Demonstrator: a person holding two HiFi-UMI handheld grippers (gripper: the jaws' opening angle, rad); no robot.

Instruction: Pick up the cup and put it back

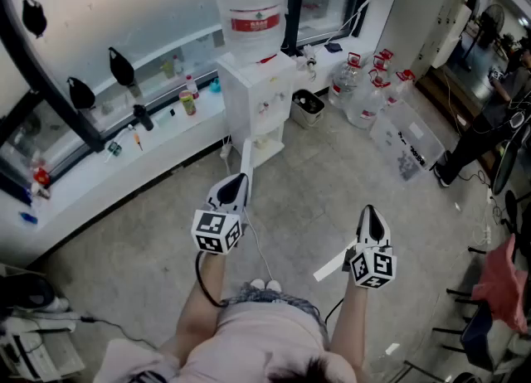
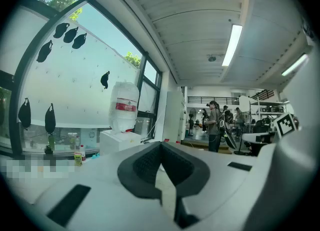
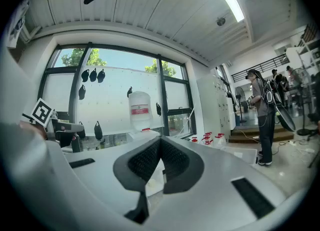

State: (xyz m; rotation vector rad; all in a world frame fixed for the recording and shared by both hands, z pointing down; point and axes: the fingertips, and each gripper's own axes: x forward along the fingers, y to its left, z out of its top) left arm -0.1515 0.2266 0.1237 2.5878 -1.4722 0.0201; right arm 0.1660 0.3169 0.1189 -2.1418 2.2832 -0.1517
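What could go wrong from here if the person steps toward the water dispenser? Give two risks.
1. A thin cable lies on the floor between the person's shoes and the water dispenser; it could catch a foot.
2. The left claw and right claw are both shut and empty; unless opened in time, they might knock something rather than grip it.

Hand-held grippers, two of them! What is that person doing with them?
A person stands on the floor holding a left hand-held gripper and a right hand-held gripper out level in front. Both have their jaws together, with nothing between them. They point toward a white water dispenser ahead, well apart from it. I cannot pick out a cup anywhere, so nothing is being handled at this moment.
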